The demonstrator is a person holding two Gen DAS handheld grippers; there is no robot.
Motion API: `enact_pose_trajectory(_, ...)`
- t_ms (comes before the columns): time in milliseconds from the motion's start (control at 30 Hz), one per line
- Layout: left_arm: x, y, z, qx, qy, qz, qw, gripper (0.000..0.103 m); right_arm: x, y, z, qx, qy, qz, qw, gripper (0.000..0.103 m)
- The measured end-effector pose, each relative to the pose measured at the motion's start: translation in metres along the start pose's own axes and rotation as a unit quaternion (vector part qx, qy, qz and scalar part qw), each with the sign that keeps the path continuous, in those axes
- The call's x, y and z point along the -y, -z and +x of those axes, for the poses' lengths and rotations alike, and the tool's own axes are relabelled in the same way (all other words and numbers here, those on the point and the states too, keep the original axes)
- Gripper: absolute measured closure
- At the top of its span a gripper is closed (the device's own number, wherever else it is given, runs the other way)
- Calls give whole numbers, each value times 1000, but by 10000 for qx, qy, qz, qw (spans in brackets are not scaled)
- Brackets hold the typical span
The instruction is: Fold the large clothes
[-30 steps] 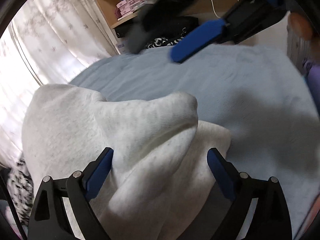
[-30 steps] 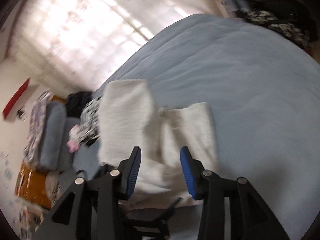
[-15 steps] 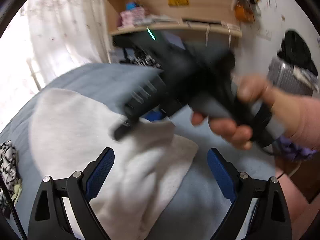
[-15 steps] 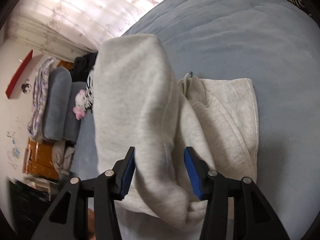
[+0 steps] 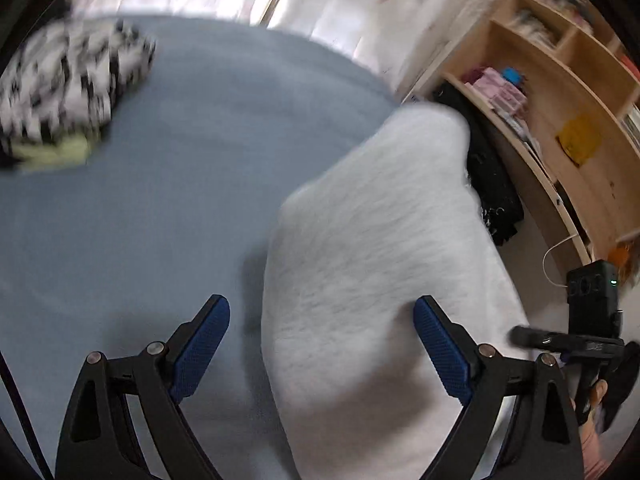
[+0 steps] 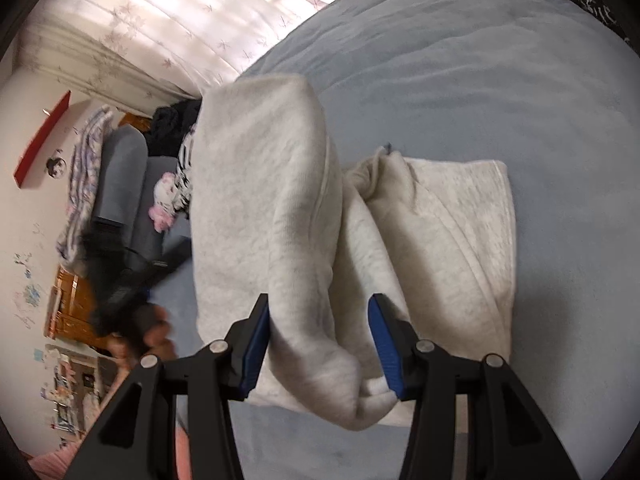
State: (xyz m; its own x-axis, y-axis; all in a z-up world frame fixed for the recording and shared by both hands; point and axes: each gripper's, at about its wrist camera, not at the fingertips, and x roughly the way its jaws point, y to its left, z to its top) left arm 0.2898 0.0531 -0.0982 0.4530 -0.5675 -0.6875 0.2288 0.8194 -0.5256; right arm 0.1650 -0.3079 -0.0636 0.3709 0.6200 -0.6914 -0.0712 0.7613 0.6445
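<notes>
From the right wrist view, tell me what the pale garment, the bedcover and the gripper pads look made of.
Pale garment: soft heathered knit, likely cotton fleece; matte, thick rolled folds.
Bedcover: blue-grey plush fabric, fuzzy nap.
Right gripper pads: blue, finely textured, probably rubber or plastic.

Count, bed and surrounds

One pale grey sweatshirt on one blue bedspread; one black-and-white patterned garment; one wooden shelf unit; two grippers, left gripper and right gripper; one pink plush toy.
</notes>
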Motion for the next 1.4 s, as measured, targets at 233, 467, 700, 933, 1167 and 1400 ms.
enact_pose_trajectory(233, -6, 6, 28, -183, 456, 58, 9988, 11, 9, -35, 32, -112, -297, 466, 9984, 54)
enact_pose_trajectory(467, 14, 0, 51, -290, -18, 441, 9986, 1, 27, -37, 61, 267, -47, 611, 9978, 92)
enact_pose_trajectory(700, 65, 1, 54, -654, -372, 941, 9927, 0, 30, 11, -29, 1474, 204, 440, 9879, 93)
enact_pose_trajectory(933, 150, 24, 87, -778, -1387, 2190, 9627, 0, 76, 53, -13, 1096, 1162, 991, 9822, 93)
enact_pose_trajectory(1167, 158, 20, 110, -774, -1605, 2220, 9586, 0, 89, 38, 35, 1067, 1657, 958, 9757, 91)
enact_pose_trajectory(1400, 135, 21, 97, -820, -1281, 1925, 9694, 0, 52, 32, 28, 842, 2019, 285, 9754, 82)
